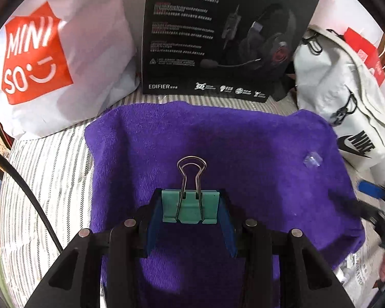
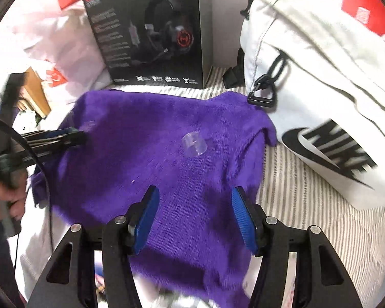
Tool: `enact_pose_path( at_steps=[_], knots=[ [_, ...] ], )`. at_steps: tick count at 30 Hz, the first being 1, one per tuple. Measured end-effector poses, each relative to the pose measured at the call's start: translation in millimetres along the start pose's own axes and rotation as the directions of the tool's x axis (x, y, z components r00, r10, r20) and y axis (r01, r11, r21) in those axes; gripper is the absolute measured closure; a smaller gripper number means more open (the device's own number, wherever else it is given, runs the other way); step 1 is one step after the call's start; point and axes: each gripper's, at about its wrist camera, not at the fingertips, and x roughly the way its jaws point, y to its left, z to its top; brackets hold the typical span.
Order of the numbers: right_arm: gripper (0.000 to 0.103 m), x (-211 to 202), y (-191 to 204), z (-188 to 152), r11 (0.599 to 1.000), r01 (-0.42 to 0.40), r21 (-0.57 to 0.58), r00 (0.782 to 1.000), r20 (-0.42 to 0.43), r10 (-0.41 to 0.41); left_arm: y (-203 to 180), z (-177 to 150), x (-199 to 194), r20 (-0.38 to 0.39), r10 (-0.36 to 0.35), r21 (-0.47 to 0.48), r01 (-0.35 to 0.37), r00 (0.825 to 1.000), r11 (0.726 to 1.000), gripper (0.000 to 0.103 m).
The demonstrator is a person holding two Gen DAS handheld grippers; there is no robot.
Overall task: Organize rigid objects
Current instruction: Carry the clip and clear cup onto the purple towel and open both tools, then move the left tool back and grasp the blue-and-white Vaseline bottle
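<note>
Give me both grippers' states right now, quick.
Left gripper: shut on the green binder clip, above the purple towel.
Right gripper: open, holding nothing, small clear piece lying ahead of it.

Illumination: bright, diffuse, overhead. Both views show strong fisheye curvature with dark vignetting at every corner. The right wrist view is motion-blurred, worst on the white fabric Nike bag [image 2: 320,97] at 3 o'clock. The left wrist view is sharp centrally.

- white plastic bag [image 1: 64,59] has "MINISO" on a red patch with a smiley
- black headset box [image 1: 218,36] says "EDIFIER" bottom left, rest too tiny
- white backpack [image 2: 320,97] says "NIKE" plus swoosh
</note>
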Motion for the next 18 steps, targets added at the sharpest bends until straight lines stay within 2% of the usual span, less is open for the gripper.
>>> enact_pose_path(
  at_steps=[4, 12, 14, 15, 16, 18],
  knots=[
    [0.042, -22.8, -1.0, -16.6, 1.000, -0.003, 0.016, 1.000, 0.017, 0.003, -3.6, 2.5, 10.0, 0.000, 0.053, 0.019, -0.053, 0.999, 0.998, 0.064],
    [0.042, -54.6, -1.3, -40.1, 0.996, -0.036, 0.083, 0.998, 0.057, 0.031, -13.7, -0.1, 14.0, 0.002, 0.105, 0.089, -0.104, 0.995, 0.991, 0.063],
    [0.042, -58.4, -1.9, -45.1, 0.995, -0.040, 0.095, 0.998, 0.057, 0.035, -15.8, -2.2, 13.3, -0.004, 0.110, 0.099, -0.109, 0.994, 0.989, 0.051],
    [0.042, -60.1, -2.4, -47.7, 0.994, -0.041, 0.103, 0.998, 0.056, 0.036, -17.1, -4.4, 13.0, -0.017, 0.105, 0.098, -0.103, 0.994, 0.990, 0.041],
    [0.042, -62.0, -3.0, -50.7, 0.993, -0.043, 0.111, 0.998, 0.055, 0.037, -18.3, -5.8, 13.1, -0.019, 0.105, 0.100, -0.103, 0.994, 0.990, 0.038],
    [0.042, -65.0, -4.0, -56.5, 0.991, -0.048, 0.123, 0.998, 0.054, 0.041, -21.4, -11.8, 10.7, -0.017, 0.119, 0.116, -0.117, 0.993, 0.986, 0.038]
  ],
)
